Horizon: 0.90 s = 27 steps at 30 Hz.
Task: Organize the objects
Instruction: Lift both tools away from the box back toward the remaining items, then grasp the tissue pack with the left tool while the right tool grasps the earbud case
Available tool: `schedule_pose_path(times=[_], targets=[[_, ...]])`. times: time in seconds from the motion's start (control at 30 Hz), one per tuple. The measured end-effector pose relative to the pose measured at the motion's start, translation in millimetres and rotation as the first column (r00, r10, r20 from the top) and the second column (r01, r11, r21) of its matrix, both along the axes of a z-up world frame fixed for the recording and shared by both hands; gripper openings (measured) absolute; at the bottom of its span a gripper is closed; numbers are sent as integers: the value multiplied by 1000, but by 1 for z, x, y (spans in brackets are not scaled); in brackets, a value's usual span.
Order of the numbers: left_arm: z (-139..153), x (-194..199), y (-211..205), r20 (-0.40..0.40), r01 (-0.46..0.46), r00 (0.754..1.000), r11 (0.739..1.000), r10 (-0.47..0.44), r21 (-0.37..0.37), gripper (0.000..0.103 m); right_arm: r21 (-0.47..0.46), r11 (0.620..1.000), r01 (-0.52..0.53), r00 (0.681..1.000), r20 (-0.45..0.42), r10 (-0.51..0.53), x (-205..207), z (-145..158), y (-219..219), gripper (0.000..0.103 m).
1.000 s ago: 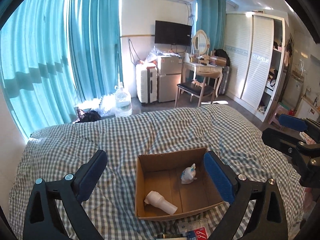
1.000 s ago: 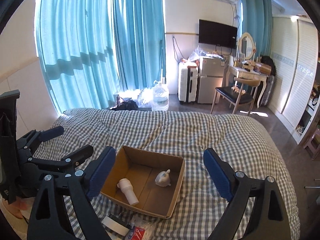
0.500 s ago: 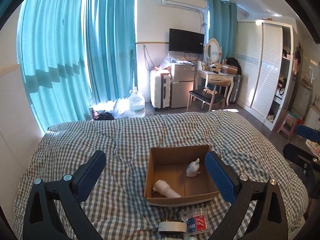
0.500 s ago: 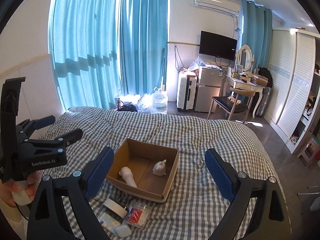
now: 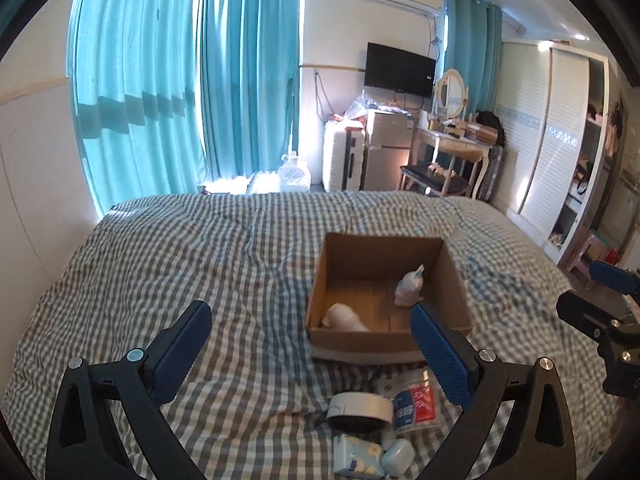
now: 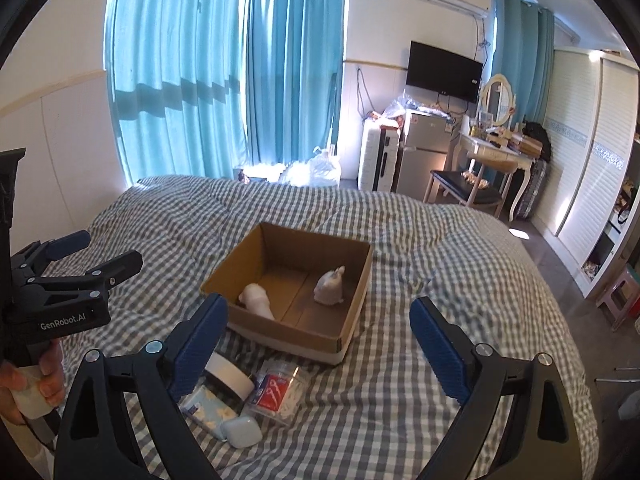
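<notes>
An open cardboard box [image 5: 360, 342] [image 6: 280, 332] sits on the checked bed. In it lie a white bottle [image 5: 344, 318] [image 6: 258, 298] and a white figurine [image 5: 408, 288] [image 6: 330, 286]. Loose in front of it are a round tin [image 5: 360, 410] [image 6: 230, 376], a red-labelled clear packet [image 5: 416, 404] [image 6: 276, 392], a tissue pack [image 5: 356, 458] [image 6: 208, 408] and a small pale blue case [image 5: 398, 456] [image 6: 242, 432]. My left gripper [image 5: 312, 350] [image 6: 112, 247] hovers open left of the pile. My right gripper [image 6: 318, 346] [image 5: 578, 286] hovers open on the right, nothing between its fingers.
The grey checked bedcover [image 5: 200, 264] spreads wide to the left and beyond the box. A hand [image 6: 24, 384] holds the left gripper's handle. Past the bed stand teal curtains [image 5: 180, 80], a suitcase [image 5: 344, 156], a small fridge, a dressing table with a chair [image 5: 436, 180] and a wardrobe.
Both grippers have drawn back from the box and sunk. The box now looks farther off, and the loose items in front of it have come into view. Both grippers stay open.
</notes>
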<state>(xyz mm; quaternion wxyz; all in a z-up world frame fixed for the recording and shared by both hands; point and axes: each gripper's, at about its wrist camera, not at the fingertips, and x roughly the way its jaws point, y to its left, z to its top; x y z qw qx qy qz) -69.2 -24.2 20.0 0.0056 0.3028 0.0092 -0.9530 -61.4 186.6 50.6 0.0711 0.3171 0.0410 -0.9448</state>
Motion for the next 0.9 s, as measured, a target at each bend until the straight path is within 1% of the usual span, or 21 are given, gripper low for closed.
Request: schedule_pose_path(times=[0.07, 0.17, 0.3, 0.47, 0.57, 0.73, 0.9], targets=[[-17, 3, 1, 19, -5, 1000, 1000, 6, -5, 102, -12, 1000, -4, 1000, 28, 4, -3, -16, -1, 93], [-40, 5, 2, 39, -6, 999, 1000, 5, 7, 102, -25, 1000, -7, 998, 66, 9, -6, -40, -4, 93], [-68, 2, 2, 88, -3, 996, 1000, 2, 11, 102, -13, 1000, -6, 994, 110, 7, -7, -70, -8, 93], [-93, 1, 4, 137, 1, 991, 1000, -3, 20, 102, -36, 999, 15, 985, 172, -8, -10, -101, -4, 93], [-109, 0, 9, 164, 9, 986, 1000, -11, 17, 102, -33, 999, 30, 980, 196, -23, -10, -116, 1, 93], [-141, -3, 17, 242, 31, 970, 999, -37, 27, 102, -21, 998, 51, 971, 234, -44, -8, -138, 8, 93], [-168, -2, 25, 311, 56, 949, 998, -56, 10, 102, -50, 996, 78, 959, 276, -61, -9, -155, 17, 93]])
